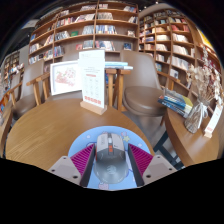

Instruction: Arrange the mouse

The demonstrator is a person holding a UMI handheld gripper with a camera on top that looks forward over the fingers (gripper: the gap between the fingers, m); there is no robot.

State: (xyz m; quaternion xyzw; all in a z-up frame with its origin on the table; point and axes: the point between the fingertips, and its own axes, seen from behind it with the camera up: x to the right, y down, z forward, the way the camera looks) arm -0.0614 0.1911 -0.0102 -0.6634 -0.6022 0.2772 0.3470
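Observation:
A grey mouse [111,165] with an orange stripe by its wheel sits between my two fingers. My gripper [111,152] is shut on it, with the pink pads [84,157] pressed against both of its sides. Under and just ahead of the mouse lies a light blue mouse mat [92,137] with small printed figures, on a round wooden table [45,130]. The rear of the mouse is hidden below the fingers.
A white upright sign [93,78] stands at the table's far edge. Wooden chairs [143,88] stand beyond the table. Bookshelves [90,25] line the back wall and the right side. A second table with books [190,110] is at the right.

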